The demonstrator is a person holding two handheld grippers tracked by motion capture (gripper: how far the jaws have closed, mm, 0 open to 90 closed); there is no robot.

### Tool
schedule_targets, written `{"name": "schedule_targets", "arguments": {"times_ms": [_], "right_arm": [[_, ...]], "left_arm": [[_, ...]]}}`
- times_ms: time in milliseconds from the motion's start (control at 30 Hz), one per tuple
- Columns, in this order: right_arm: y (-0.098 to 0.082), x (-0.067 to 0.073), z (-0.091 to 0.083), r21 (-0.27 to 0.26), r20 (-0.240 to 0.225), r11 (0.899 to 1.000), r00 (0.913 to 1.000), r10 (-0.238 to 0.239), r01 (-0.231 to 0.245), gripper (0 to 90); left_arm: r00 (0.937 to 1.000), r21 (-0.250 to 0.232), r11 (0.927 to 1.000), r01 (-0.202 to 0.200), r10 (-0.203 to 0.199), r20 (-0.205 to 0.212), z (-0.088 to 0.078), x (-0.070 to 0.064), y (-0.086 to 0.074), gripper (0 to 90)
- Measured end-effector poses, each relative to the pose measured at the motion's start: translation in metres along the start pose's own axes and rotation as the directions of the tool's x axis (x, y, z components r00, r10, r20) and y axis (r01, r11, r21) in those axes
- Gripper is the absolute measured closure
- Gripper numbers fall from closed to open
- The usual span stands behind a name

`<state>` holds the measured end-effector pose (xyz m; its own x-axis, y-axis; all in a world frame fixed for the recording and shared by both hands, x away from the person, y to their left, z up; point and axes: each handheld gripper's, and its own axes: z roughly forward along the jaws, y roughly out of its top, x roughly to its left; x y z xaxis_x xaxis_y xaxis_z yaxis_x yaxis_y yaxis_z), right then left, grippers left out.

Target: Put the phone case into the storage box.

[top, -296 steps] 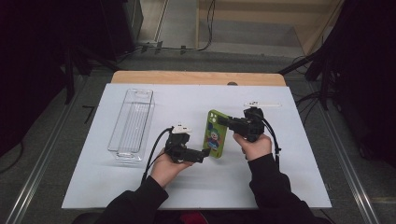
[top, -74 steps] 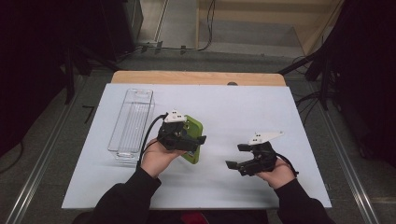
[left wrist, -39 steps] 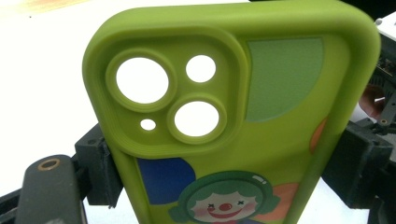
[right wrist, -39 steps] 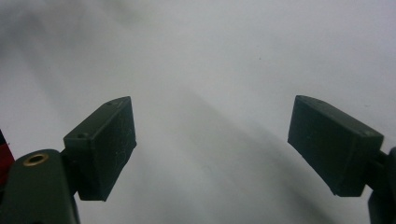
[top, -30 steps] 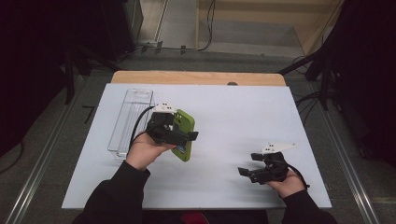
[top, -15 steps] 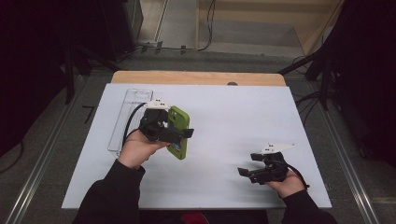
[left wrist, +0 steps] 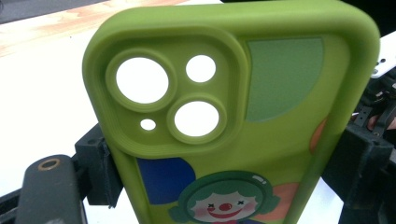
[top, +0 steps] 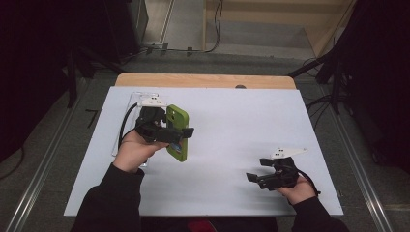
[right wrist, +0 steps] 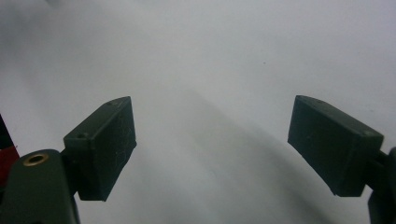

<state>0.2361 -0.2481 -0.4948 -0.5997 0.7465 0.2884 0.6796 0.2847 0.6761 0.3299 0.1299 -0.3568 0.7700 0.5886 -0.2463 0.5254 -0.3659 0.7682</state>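
So the left gripper point(top: 186, 131) is clamped on a green phone case point(top: 177, 131) — soft-looking, matte, silicone kind of finish with rounded corners. From the left gripper view you get the back of the phone case point(left wrist: 233, 116) right up close: a raised squarish camera block with three round cutouts plus a tiny hole, a duller green patch beside it, then a blue blob, orange bits and a cartoon clown face lower down. The black jaws pinch it from both long sides, so it's properly gripped, held up off the white table point(top: 232, 121) over the table's left part.

Compared with a second back, the case and that hand have drifted further left and a bit toward the far edge, so now they sit right by the clear plastic tray point(top: 138, 99) — a long, rigid, see-through box, mostly hidden behind the hand. I can't tell what, if anything, is in it from here.

The right gripper point(top: 256, 170) hasn't budged since then, parked low near the front right corner of the table. In the right gripper view its two blocky dark pads point(right wrist: 105, 144) stand wide apart with nothing but bare table between them — released, holding nothing.
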Motion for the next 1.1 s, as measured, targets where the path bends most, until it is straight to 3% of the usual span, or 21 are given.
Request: {"name": "schedule_targets", "arguments": {"times_ms": [533, 1100], "right_arm": [[0.000, 0.000, 0.000, -0.002, 0.001, 1.000, 1.0000, 0.001, -0.001, 13.6], [0.001, 0.001, -0.001, -0.003, -0.012, 1.000, 0.9999, -0.005, 0.005, 13.6]], "left_arm": [[0.9985, -0.011, 0.9996, 0.026, -0.027, -0.048, -0.017, 0.013, 0.006, 16.0], [0.9898, -0.061, 0.9957, 0.070, -0.077, -0.120, -0.037, 0.031, 0.004, 16.0]]}}
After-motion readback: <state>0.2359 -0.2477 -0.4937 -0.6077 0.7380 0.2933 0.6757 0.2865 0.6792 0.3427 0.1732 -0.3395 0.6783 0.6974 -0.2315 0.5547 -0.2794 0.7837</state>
